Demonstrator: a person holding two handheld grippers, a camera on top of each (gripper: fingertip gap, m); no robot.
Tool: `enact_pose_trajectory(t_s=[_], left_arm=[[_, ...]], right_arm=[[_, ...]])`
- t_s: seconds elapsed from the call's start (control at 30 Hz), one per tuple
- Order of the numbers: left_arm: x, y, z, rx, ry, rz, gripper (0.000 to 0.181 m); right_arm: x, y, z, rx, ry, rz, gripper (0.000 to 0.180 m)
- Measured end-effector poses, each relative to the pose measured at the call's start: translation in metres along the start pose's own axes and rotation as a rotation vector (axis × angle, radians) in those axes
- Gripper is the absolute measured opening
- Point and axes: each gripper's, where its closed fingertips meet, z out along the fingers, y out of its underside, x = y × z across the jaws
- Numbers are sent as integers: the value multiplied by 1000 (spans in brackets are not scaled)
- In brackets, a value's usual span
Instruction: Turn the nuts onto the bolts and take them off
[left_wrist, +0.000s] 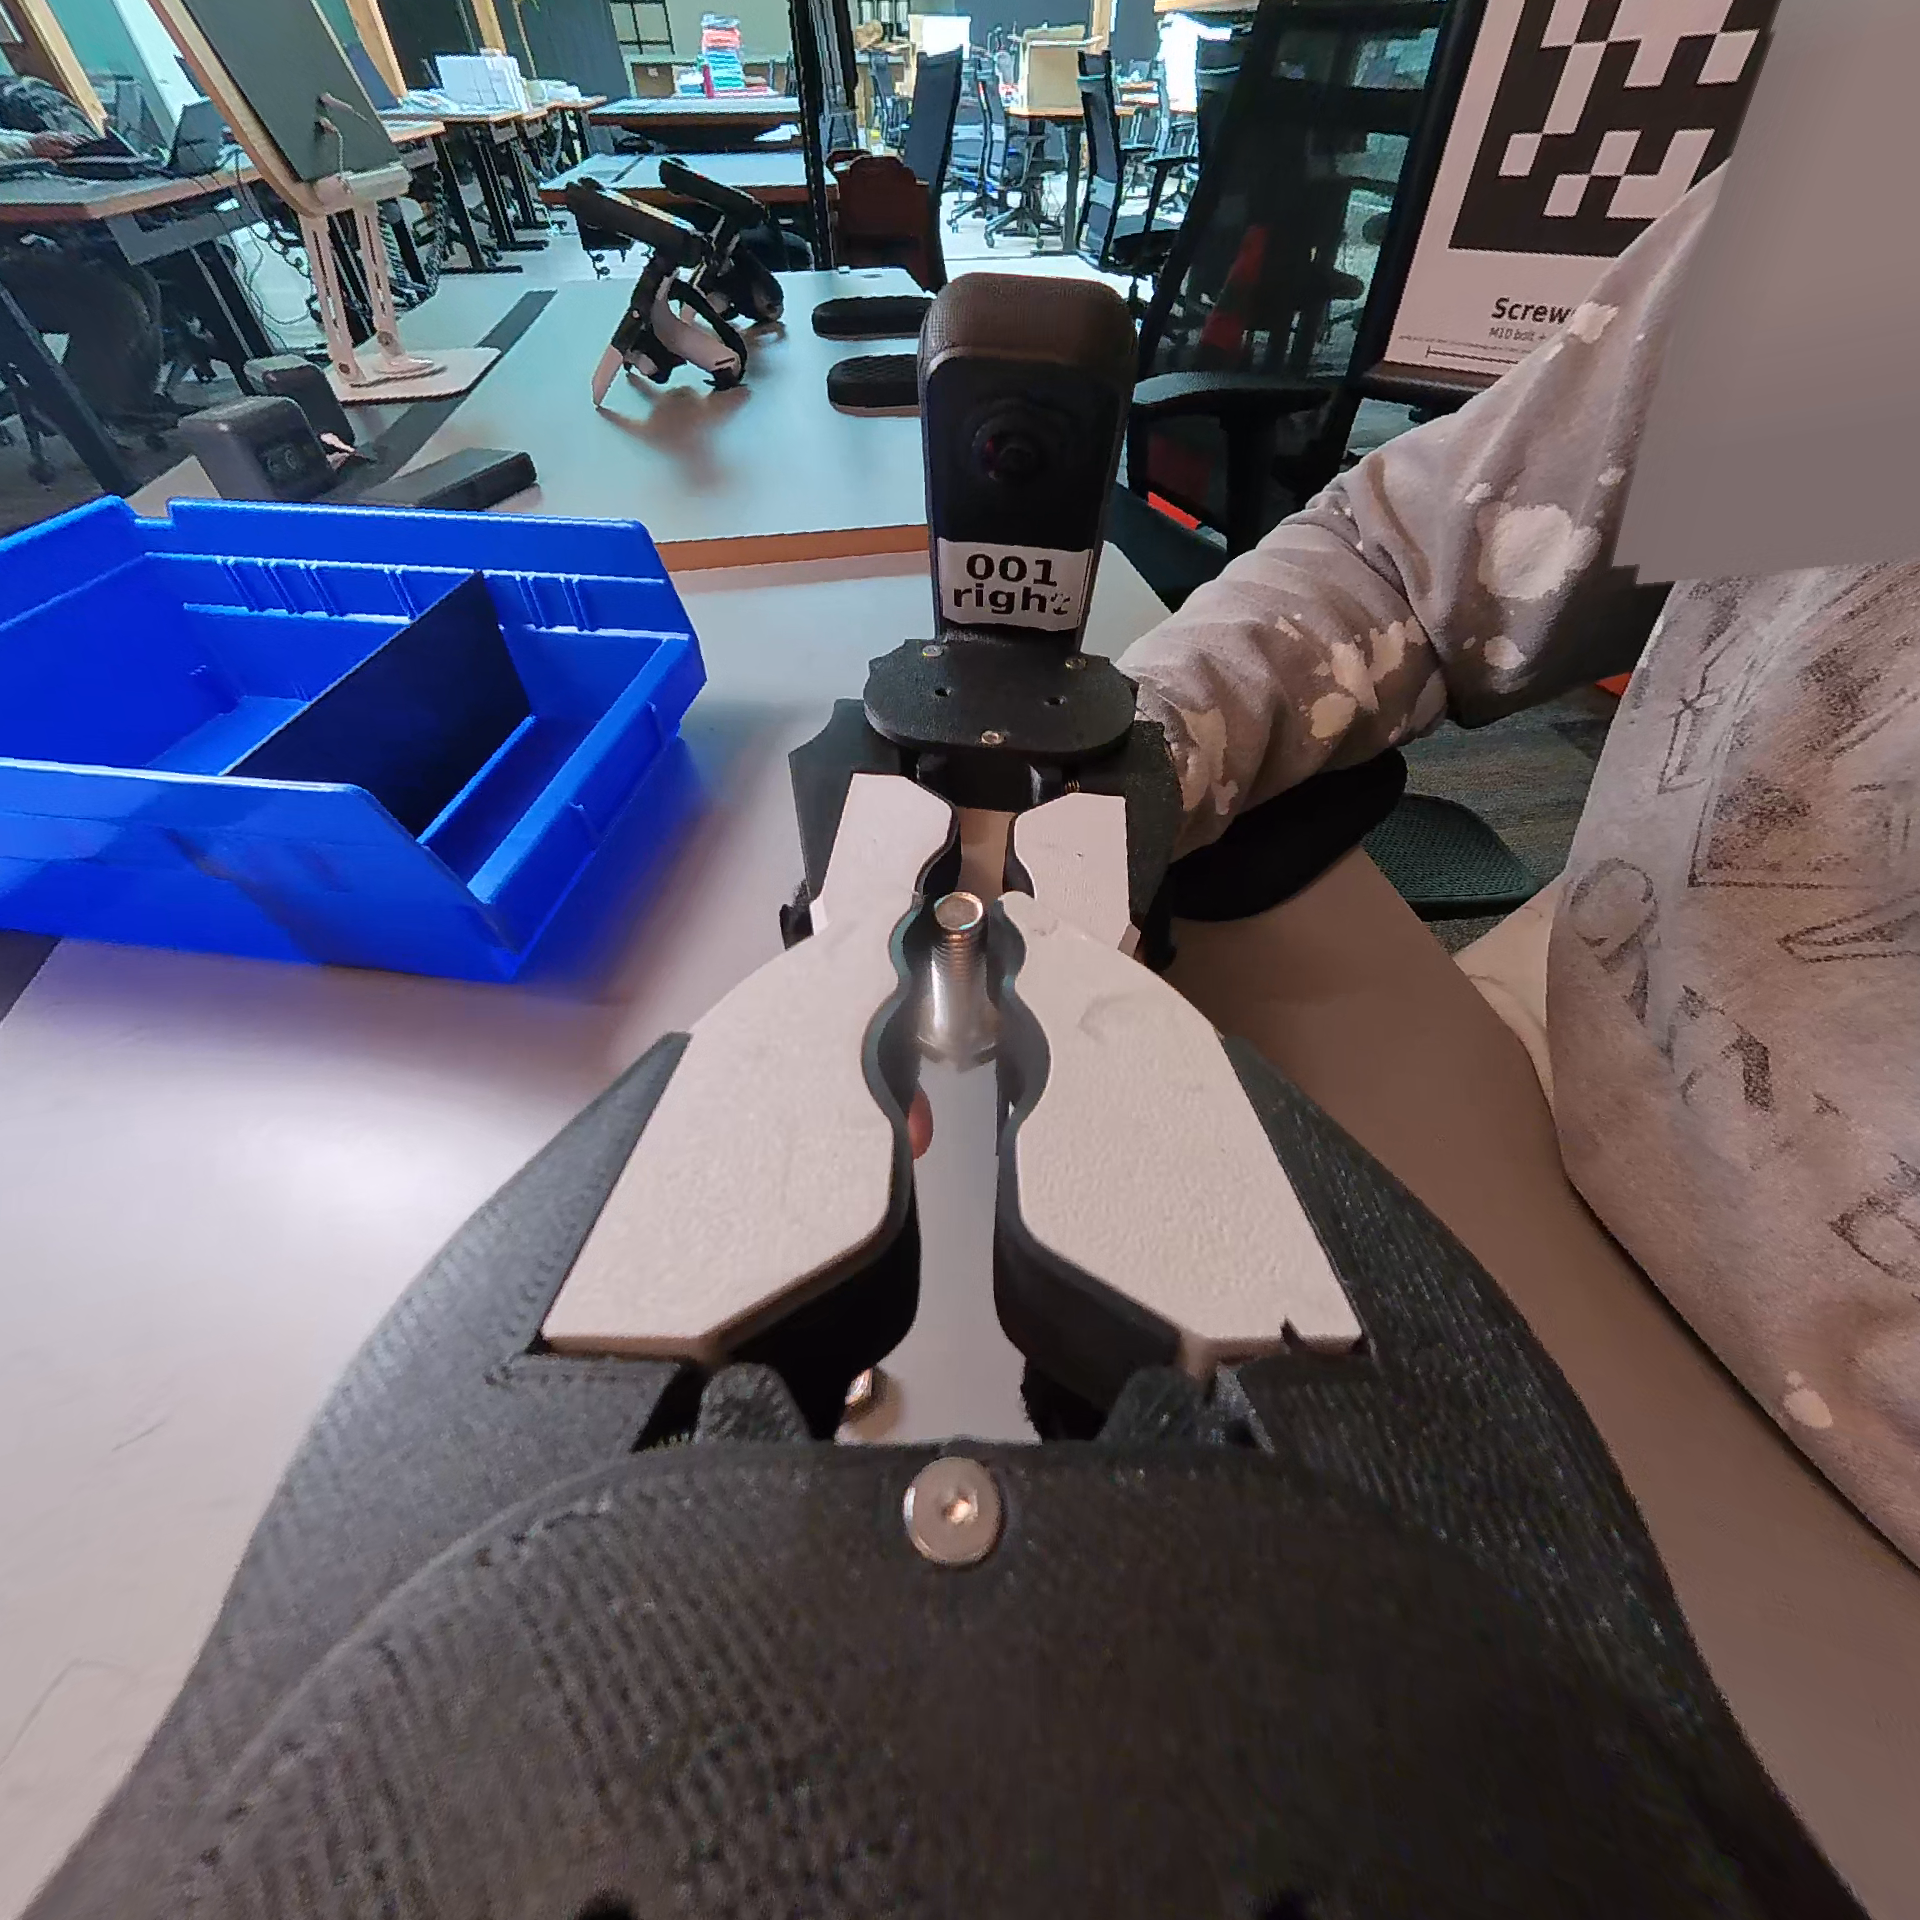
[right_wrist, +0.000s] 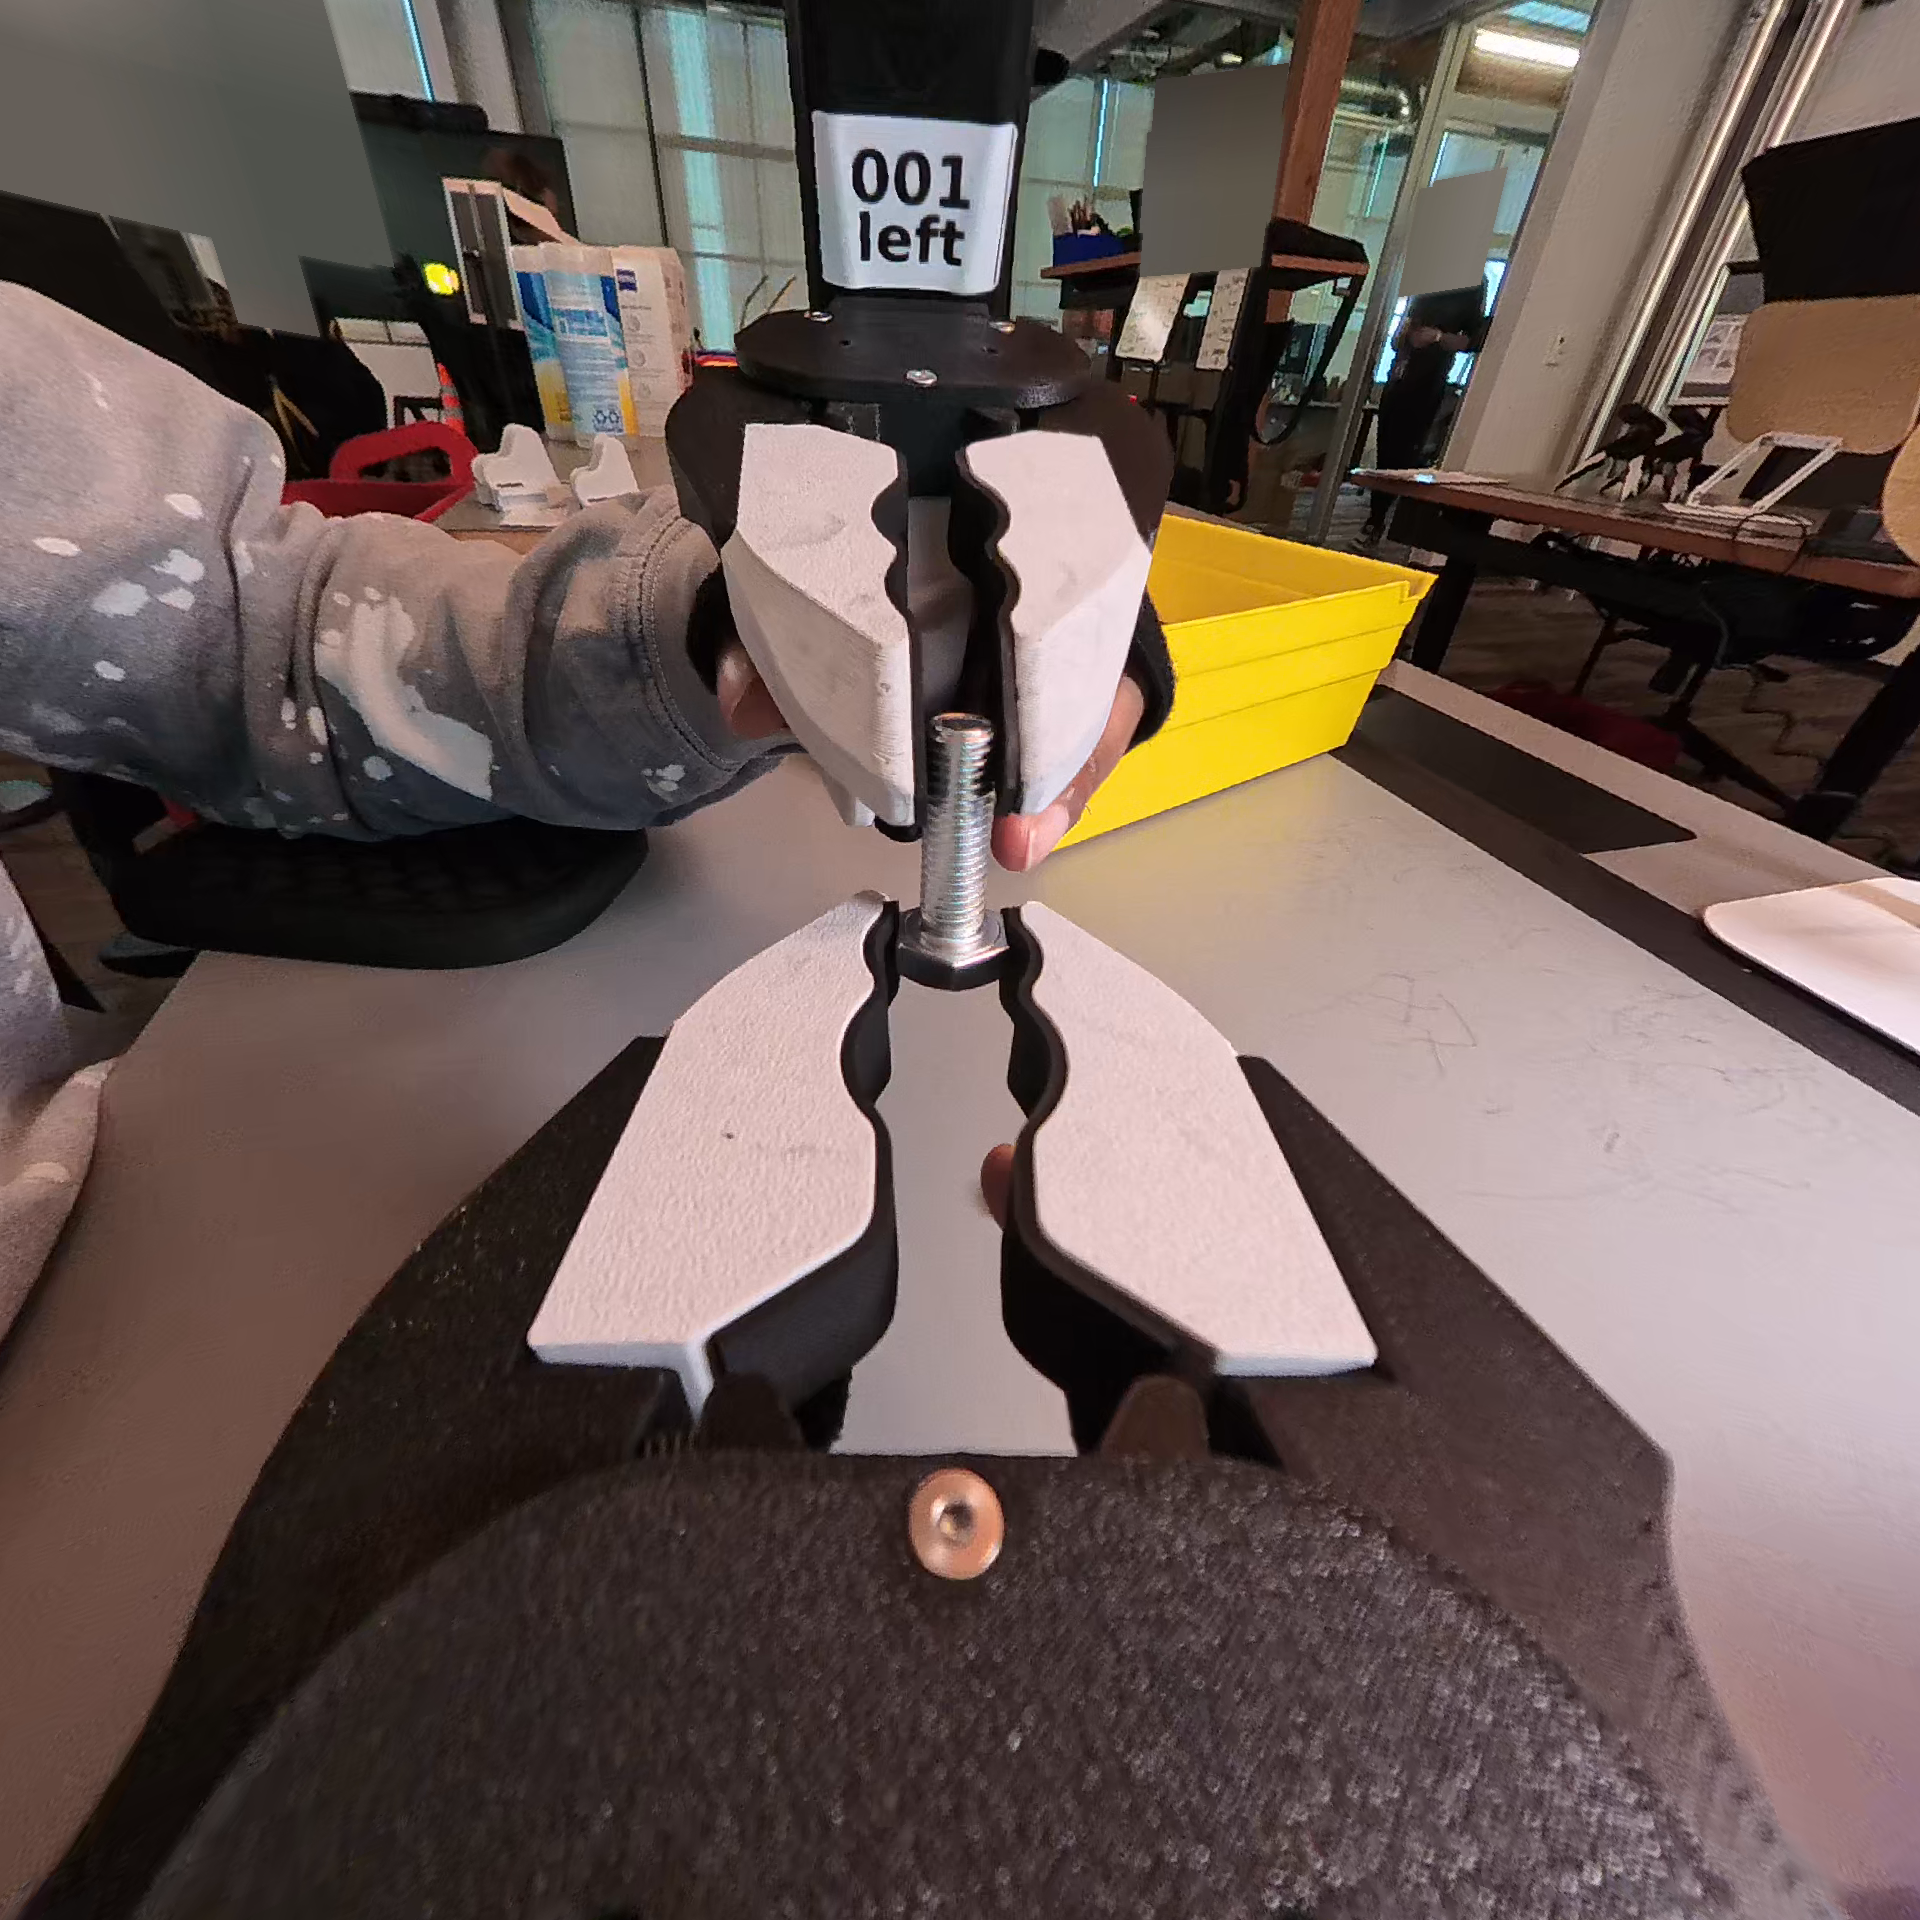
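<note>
**Inspector:** Report the left unit first.

**Technician:** The left gripper (left_wrist: 956, 912) was held over the desk (right_wrist: 1351, 987), facing the right one tip to tip. Its jaws stood only a narrow slot apart, with the dark inner pads closed against the threaded shank of the bolt (right_wrist: 958, 831).

**Inspector:** Position of the bolt?

**Technician:** It sat between the two sets of fingertips and clear of the desk surface. In the right wrist view the free threaded end reached up between the left fingers, and the hex piece (right_wrist: 951, 951) was at the opposite end. Whether that hex piece was a nut or the bolt's own head could not be told.

**Inspector:** And the right unit?

**Technician:** The right gripper (right_wrist: 951, 925) had its jaws almost closed, with the tips pinching the hex piece on both sides. Behind the tips the fingers left a slim gap.

**Inspector:** Surrounding items?

**Technician:** There were two bins on the desk, both well apart from the bolt. A blue bin (left_wrist: 343, 831) with a dark divider lay at the left of the left wrist view. A yellow bin (right_wrist: 1268, 644) sat behind the left gripper, toward the right of the right wrist view.
</note>
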Motion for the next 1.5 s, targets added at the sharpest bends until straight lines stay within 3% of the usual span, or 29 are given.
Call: enact_pose_trajectory(t_s=[0.07,0.17,0.27,0.5,0.63,0.77,0.93,1.2,1.33,1.5], left_arm=[[-1,-1,-1,9,-3,-5,10],[-6,-7,-11,19,-26,-23,29],[-16,-2,-29,-15,-43,-93,33],[-31,119,-27,-394,-181,-182,27],[-31,137,-14,-484,-207,-137,20],[-31,149,-10,-560,-211,-99,26],[-35,146,-7,-558,-205,-104,29],[-32,144,-6,-607,-159,-81,19],[-39,92,-28,-507,-173,-129,19],[-35,14,-49,-492,-133,-48,19]], right_arm=[[1,-1,0,2,5,-1,18],[3,-4,-2,20,12,8,18],[10,-8,-6,42,36,19,18],[41,-13,-23,83,120,69,18],[46,-12,-24,95,127,111,18],[44,-7,-21,75,119,117,18],[38,-3,-17,58,93,124,18],[33,2,-13,38,71,126,18],[32,3,-11,34,77,118,18],[20,0,-2,31,85,78,18]])
